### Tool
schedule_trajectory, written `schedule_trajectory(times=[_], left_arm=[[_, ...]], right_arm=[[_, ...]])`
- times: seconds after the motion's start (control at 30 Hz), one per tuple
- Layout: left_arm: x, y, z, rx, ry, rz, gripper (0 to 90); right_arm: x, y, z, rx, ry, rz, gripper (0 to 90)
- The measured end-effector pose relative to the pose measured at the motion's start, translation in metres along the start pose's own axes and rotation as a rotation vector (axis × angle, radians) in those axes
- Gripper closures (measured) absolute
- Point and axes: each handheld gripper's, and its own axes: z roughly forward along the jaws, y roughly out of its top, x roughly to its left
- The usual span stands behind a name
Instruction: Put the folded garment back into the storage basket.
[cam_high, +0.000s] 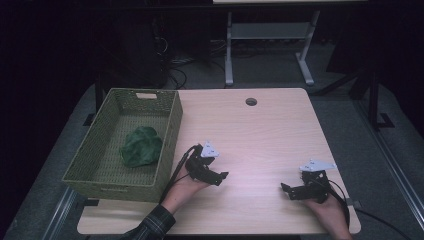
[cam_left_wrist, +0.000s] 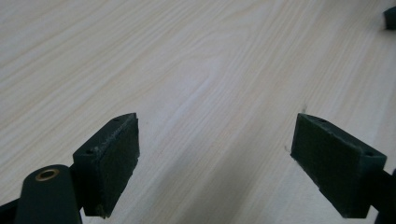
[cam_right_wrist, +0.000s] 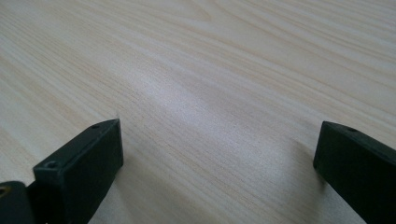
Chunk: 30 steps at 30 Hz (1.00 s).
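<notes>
Both grippers rest low over the bare table (cam_high: 260, 135), fingers spread and empty: left gripper (cam_high: 220, 176), right gripper (cam_high: 286, 190). The green cloth (cam_high: 142, 146) lies in the woven basket (cam_high: 169, 135), beyond the left fingers. Judged step: idle, between moves; reaching it next would call for the left gripper to swing over the basket wall.

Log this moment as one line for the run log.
left gripper: open, empty, beside basket | right gripper: open, empty, over table | green cloth: in basket
</notes>
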Motion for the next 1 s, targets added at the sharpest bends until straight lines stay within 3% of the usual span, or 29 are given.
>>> schedule_trajectory(times=[0.3,0.5,1.0], left_arm=[[0.002,-0.018,0.017,0.03,0.029,-0.016,13.3],[0.006,-0.028,0.018,-0.027,0.015,-0.011,12.7],[0.006,-0.028,0.018,-0.033,0.011,-0.004,12.8]], right_arm=[[0.0,0.0,0.0,0.0,0.0,0.0,1.2],[0.0,0.0,0.0,0.0,0.0,0.0,1.2],[0.0,0.0,0.0,0.0,0.0,0.0,1.2]])
